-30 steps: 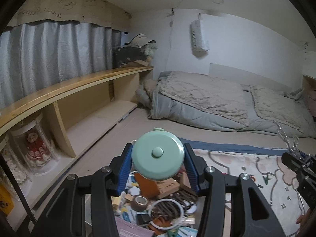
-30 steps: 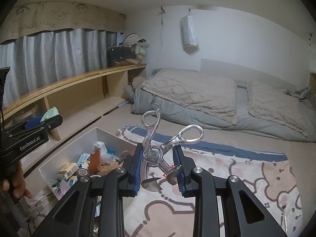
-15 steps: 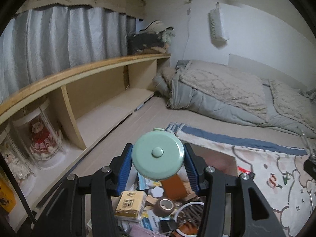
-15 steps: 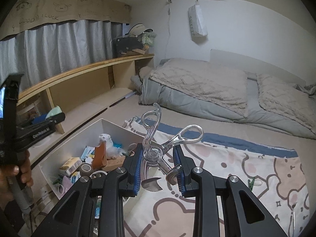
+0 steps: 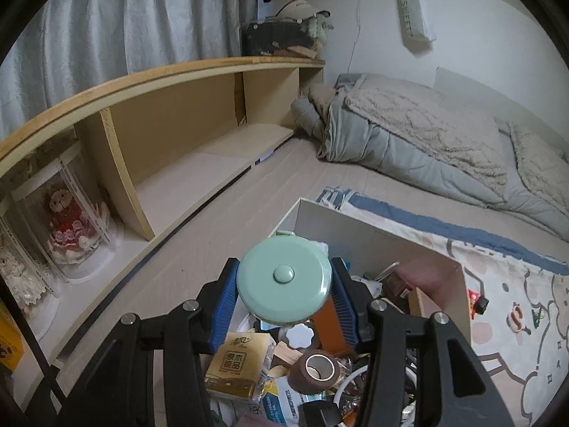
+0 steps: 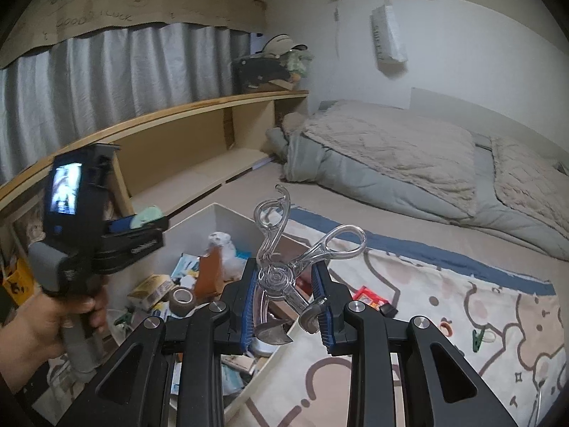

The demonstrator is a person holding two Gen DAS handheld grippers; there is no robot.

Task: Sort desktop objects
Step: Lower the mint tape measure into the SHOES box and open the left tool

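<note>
My left gripper (image 5: 284,291) is shut on a round mint-green tape measure (image 5: 284,281) and holds it above the white storage box (image 5: 377,235), over its near left part. The box holds several small items: a tissue pack (image 5: 238,366), a brown tape roll (image 5: 314,370), an orange-brown case (image 5: 329,323). My right gripper (image 6: 286,299) is shut on a clear-handled eyelash curler (image 6: 284,267), held above the right edge of the same box (image 6: 227,217). The left gripper (image 6: 142,227) with the tape measure also shows in the right wrist view, held by a hand.
The box stands on a cartoon-print rug (image 6: 462,306) with a red packet (image 6: 370,297) and a green clip (image 6: 476,336) lying on it. A low wooden shelf (image 5: 170,131) with dolls in clear cases (image 5: 67,227) runs along the left. A bed with grey bedding (image 5: 426,142) lies behind.
Both grippers have moved forward and tilted down toward the box. The left one now hangs over the box's contents; the right one has come over the box's right edge. Both grips are unchanged.
</note>
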